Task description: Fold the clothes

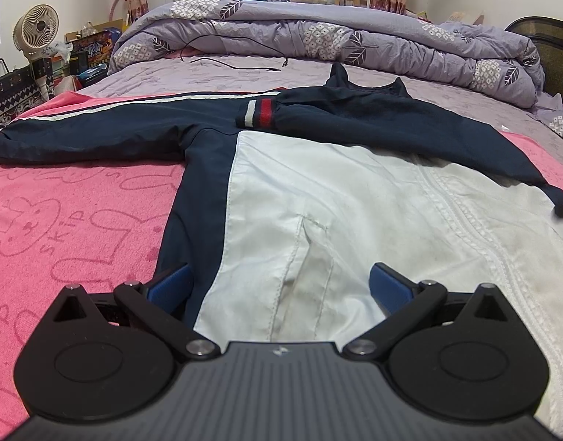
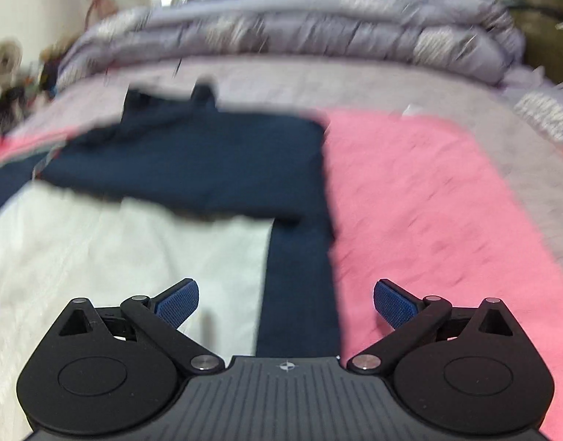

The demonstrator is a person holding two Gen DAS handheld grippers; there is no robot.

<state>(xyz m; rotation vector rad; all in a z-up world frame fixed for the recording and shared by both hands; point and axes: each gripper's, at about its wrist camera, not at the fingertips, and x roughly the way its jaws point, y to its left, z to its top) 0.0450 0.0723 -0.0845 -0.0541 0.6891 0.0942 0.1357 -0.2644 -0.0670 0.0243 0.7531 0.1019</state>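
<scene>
One navy-and-white jacket [image 1: 318, 191] is lying on the pink towel [image 1: 72, 220], one sleeve folded across. Left tool [image 1: 279, 286] and right tool [image 2: 286, 299] are both hovering with fingers spread apart, gripping nothing

Your left wrist camera sat low over the bed's near edge, just behind the left hand-held gripper [image 1: 281, 286], facing the far edge where the rolled quilt [image 1: 318, 33] lay. Your right wrist camera looked the same way from close above the right hand-held gripper [image 2: 286, 299], set further toward the bed's right edge, its picture blurred. Both views shared the jacket [image 1: 318, 191] [image 2: 208, 161], the pink blanket [image 1: 72, 213] [image 2: 421, 191] and the quilt [image 2: 300, 25].
</scene>
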